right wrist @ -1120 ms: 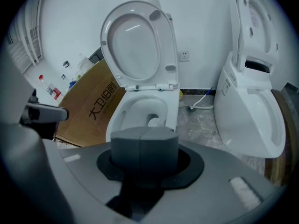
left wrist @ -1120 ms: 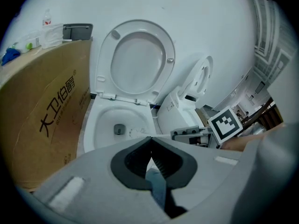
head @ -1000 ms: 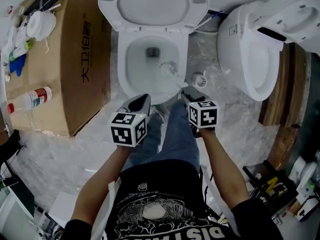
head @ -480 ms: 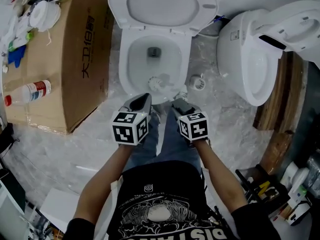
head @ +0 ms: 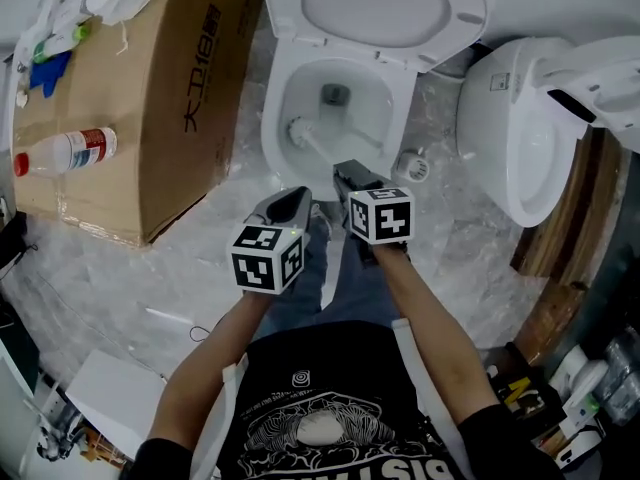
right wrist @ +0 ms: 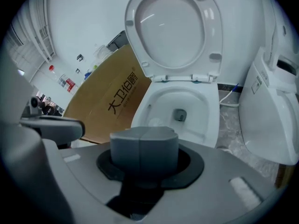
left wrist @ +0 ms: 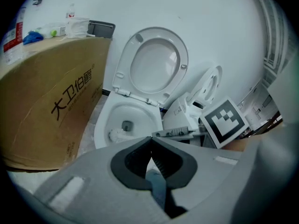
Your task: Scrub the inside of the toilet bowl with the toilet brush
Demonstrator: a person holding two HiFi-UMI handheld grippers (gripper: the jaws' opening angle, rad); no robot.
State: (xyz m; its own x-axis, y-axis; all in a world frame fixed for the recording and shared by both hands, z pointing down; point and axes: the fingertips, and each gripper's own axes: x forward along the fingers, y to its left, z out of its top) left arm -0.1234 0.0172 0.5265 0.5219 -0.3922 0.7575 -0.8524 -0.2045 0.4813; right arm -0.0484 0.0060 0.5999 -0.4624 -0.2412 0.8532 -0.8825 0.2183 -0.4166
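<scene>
Right gripper (head: 348,176) clamped on brush (head: 298,129) handle, just in front of bowl (head: 272,143). Bristle head inside bowl, against its left wall. Left gripper (head: 288,204) closed, empty, also in front of bowl.

Risks:
- hard push twists handle in jaws
- head rides over bowl's left rim
- bristles flick water outside bowl

I see a big cardboard box (head: 150,98) on the marble floor (head: 110,278), with a red-capped bottle (head: 65,151) and a blue item (head: 48,71) on top. A second white toilet (head: 510,138) sits at right, with a small round holder (head: 410,165) near it.
</scene>
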